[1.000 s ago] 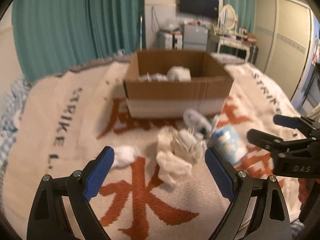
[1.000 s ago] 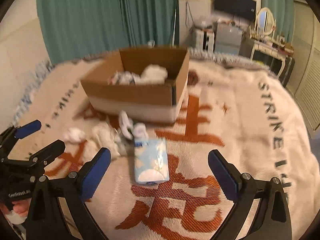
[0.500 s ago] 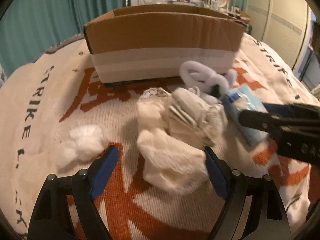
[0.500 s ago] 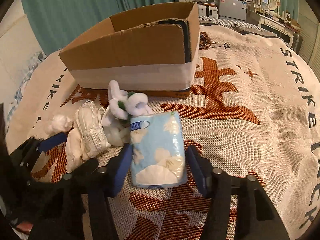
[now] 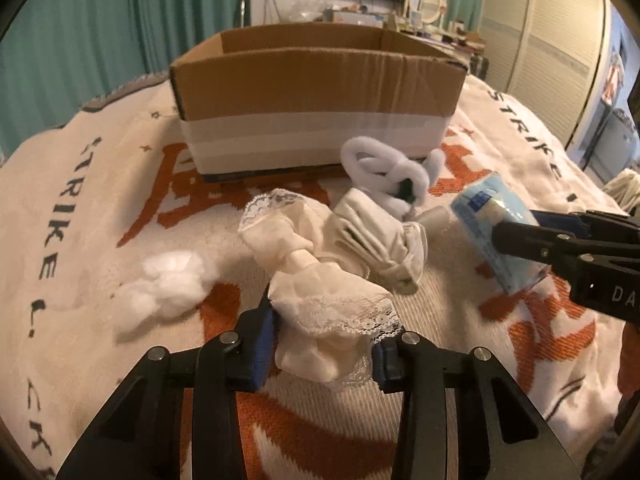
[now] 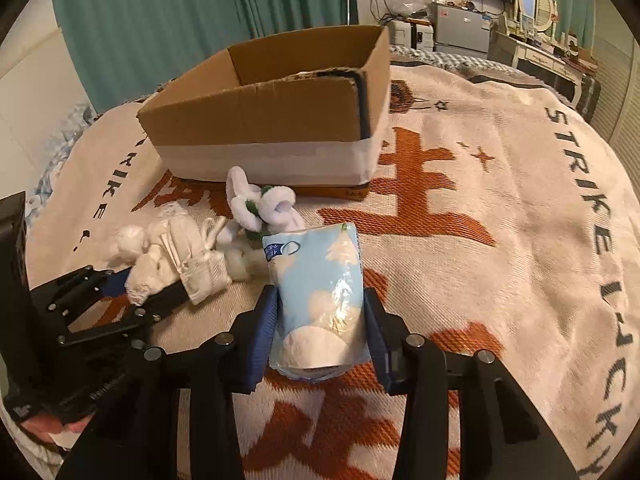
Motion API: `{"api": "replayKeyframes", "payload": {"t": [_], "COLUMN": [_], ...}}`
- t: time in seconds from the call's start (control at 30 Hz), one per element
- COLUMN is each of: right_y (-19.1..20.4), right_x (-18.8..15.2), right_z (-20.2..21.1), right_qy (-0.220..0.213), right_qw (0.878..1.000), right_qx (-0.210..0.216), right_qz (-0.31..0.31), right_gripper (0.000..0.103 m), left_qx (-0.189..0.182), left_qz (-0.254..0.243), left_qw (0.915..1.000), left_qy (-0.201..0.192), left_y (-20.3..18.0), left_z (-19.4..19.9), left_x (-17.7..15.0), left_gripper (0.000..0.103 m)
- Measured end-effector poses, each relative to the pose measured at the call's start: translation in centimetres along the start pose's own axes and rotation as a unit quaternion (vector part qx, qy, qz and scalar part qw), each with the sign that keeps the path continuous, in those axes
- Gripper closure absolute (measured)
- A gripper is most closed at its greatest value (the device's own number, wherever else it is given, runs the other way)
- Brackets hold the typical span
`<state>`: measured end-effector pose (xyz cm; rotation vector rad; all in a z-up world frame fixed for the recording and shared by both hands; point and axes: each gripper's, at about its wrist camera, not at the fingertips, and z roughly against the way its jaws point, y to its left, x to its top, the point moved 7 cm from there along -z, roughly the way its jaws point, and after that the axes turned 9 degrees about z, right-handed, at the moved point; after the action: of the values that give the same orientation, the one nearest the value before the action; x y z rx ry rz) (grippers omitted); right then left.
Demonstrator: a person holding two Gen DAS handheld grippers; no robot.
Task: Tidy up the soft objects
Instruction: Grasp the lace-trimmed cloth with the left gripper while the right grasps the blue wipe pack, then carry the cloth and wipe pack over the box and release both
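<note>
On the bed, left to right: cotton wad lay loose on the blanket, apart from everything else. Just right of it, left tool was clenched on the near end of a cream lace cloth; blue pads pressed in on both sides. Far end of the cloth ran up to a lace frill, touching a folded white bundle. Behind the bundle, a white fuzzy loop toy with a dark green bit sat just in front of the box. Box stood upright, open top, pale band along its base; contents not visible from either view.

Right of the pile, right tool gripped a light-blue tissue pack by its near end, pads tight on both sides. Pack pointed toward the toy, its far end close to it; contact unclear. In the left wrist view the pack showed at the right with the right tool's fingers across it.

In the right wrist view, the left tool sat low left with the cloth between its fingers, and the bundle was beside it. Blanket carried orange characters and dark "STRIKE" lettering. Whether either item was lifted clear of the blanket: can't tell.
</note>
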<state>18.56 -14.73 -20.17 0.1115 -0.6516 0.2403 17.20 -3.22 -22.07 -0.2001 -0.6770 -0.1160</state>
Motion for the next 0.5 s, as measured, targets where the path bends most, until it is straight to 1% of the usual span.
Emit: {"api": "replayKeyframes", "payload": {"t": [0.13, 0.23, 0.3, 0.37, 0.5], "right_y": [-0.1, 0.1, 0.5, 1.0, 2.6], "right_x": [0.0, 0.0, 0.0, 0.0, 0.3], "right_z": [2.5, 4.8, 6.2, 7.9, 11.4], "right_qy": [-0.012, -0.027, -0.035, -0.045, -0.067], "right_qw": [1.000, 1.000, 0.999, 0.999, 0.997], "right_qx": [-0.012, -0.014, -0.013, -0.015, -0.019], "right_qz": [0.003, 0.002, -0.001, 0.003, 0.018], "right_gripper": [0.061, 0.061, 0.061, 0.061, 0.061], "left_qx": [-0.003, 0.003, -0.004, -0.013, -0.013], "left_qz": [0.000, -0.004, 0.001, 0.008, 0.004], "left_qw": [0.9999, 0.9996, 0.9994, 0.9987, 0.9967], "left_qy": [-0.013, -0.027, -0.035, -0.049, -0.079], "left_y": [-0.1, -0.2, -0.2, -0.1, 0.0], "left_z": [2.5, 4.6, 6.1, 7.8, 10.9], "left_x": [0.0, 0.1, 0.4, 0.7, 1.7], "left_gripper": [0.065, 0.065, 0.065, 0.065, 0.065]}}
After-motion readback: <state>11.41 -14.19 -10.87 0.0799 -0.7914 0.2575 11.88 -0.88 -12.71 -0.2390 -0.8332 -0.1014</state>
